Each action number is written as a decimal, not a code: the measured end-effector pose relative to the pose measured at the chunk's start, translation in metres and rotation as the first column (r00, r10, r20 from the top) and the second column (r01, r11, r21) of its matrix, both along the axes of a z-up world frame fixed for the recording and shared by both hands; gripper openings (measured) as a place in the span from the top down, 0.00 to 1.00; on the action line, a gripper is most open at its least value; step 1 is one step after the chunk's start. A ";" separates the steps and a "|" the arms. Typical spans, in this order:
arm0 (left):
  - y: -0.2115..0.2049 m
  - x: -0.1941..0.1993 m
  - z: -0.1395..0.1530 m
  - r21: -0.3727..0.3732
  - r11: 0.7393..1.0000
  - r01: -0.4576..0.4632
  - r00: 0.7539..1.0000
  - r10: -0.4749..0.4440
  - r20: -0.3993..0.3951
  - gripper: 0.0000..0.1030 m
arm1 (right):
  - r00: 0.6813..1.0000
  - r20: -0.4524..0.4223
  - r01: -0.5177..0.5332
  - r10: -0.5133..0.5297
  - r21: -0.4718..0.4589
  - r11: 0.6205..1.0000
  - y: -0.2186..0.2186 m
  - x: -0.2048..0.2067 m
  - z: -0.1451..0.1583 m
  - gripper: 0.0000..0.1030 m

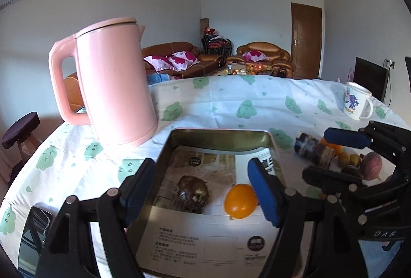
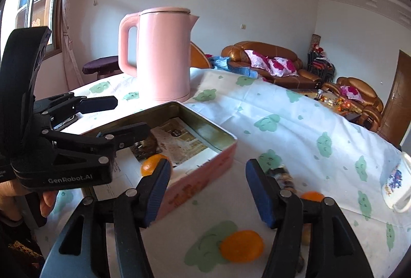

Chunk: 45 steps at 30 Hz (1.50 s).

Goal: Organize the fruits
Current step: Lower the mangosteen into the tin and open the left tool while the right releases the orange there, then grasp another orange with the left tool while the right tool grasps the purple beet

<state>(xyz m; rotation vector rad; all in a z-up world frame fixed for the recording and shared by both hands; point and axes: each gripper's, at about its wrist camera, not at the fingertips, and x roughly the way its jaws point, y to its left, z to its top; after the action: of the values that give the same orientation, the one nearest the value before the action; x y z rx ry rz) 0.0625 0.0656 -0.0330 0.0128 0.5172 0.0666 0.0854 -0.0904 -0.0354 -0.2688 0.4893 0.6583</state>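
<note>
- Sorting fruit into the tin box [image 1: 272, 140]: it sits on the counter [image 1: 231, 103] right in front of the pink kettle [image 1: 115, 82], paper-lined, so it reads as the collecting spot.
- Left tongs [image 1: 203, 190] hang over the tin, released, nothing between the pads; orange fruit [image 1: 241, 200] lies on the paper just under the right-hand pad, beside a dark brown fruit [image 1: 193, 191]. Judging it was dropped there.
- Right tongs [image 2: 206, 190] also released and empty, angled down at the counter beside the tin.
- Loose orange fruit [image 2: 241, 245] lies on the cloth below and between the right tongs, not touched — likely next pick.
- More fruit waits outside the tin: a second loose orange [image 2: 312, 196] partly behind the right tongs' arm, small yellowish ones and a purple fruit [image 1: 372, 164] bunched near a dark patterned roll [image 1: 314, 149].
- Mug [image 1: 358, 104] stands well apart near the counter edge, clear of the work.
- A hand [image 2: 47, 198] grips the left tool's body.
</note>
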 end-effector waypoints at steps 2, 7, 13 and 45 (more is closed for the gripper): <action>-0.015 -0.003 0.002 -0.006 0.999 0.035 0.999 -0.035 0.013 0.24 | 0.998 0.025 0.053 -0.053 0.018 0.998 -0.026 -0.006 0.005 0.35; -0.056 -0.002 0.000 0.002 0.992 0.122 0.992 -0.122 0.004 0.24 | 0.970 0.081 0.228 -0.229 0.017 0.974 -0.085 -0.010 0.008 0.33; -0.098 0.008 -0.014 0.034 0.980 0.198 0.979 -0.196 -0.061 0.24 | 0.933 0.045 0.357 -0.358 0.012 0.934 -0.128 -0.001 -0.002 0.33; -0.144 0.036 -0.042 -0.006 0.919 0.394 0.878 -0.379 -0.292 0.63 | 0.921 -0.259 0.299 -0.292 -0.012 0.954 -0.146 0.028 -0.041 0.47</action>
<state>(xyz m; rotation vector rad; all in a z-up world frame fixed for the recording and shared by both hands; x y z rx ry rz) 0.0989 -0.0787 -0.0749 0.1819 0.7971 -0.3198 0.1130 -0.2360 -0.0762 -0.0777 0.7543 0.4043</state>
